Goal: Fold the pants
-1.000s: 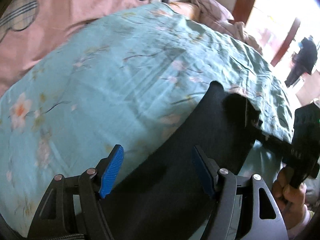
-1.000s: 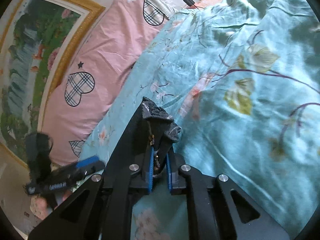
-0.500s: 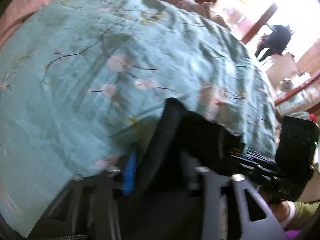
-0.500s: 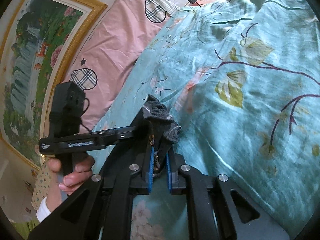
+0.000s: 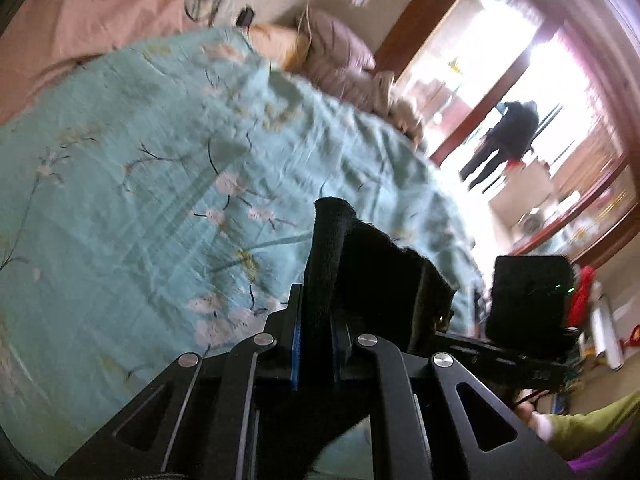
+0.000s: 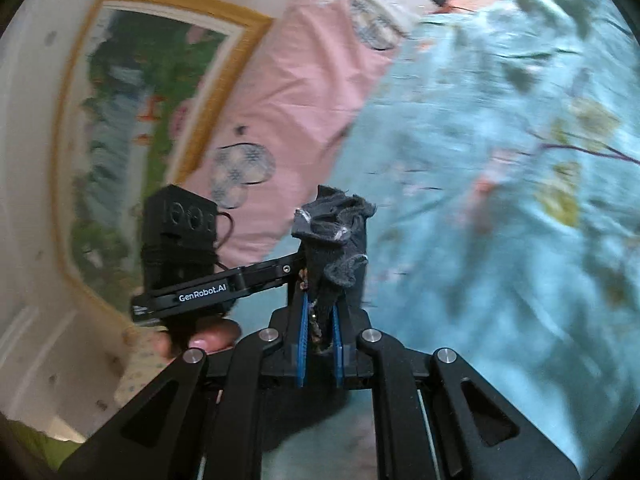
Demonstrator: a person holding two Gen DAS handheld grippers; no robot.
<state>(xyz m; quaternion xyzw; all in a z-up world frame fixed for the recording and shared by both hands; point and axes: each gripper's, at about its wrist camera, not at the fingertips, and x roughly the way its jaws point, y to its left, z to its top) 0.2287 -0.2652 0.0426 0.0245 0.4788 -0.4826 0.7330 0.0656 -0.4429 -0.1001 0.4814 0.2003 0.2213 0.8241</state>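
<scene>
The black pants [image 5: 372, 268] hang bunched between both grippers, lifted above the teal floral bedspread [image 5: 140, 184]. My left gripper [image 5: 316, 344] is shut on a thick fold of the pants. My right gripper [image 6: 320, 344] is shut on a crumpled edge of the pants [image 6: 336, 236], which sticks up past its blue pads. The right gripper shows in the left wrist view [image 5: 524, 312] at the right, close by. The left gripper shows in the right wrist view [image 6: 188, 264] at the left, held by a hand. The rest of the pants is hidden below the grippers.
A pink pillow [image 6: 288, 92] with plaid hearts lies at the head of the bed. A framed landscape picture [image 6: 132, 128] hangs on the wall. A mauve pillow [image 5: 336, 48] lies at the far end. A person [image 5: 504, 140] stands in a bright doorway.
My left gripper has closed on the pants; it was open a second ago. Both grippers have lifted the pants off the bedspread and come closer together. The right gripper stayed shut.
</scene>
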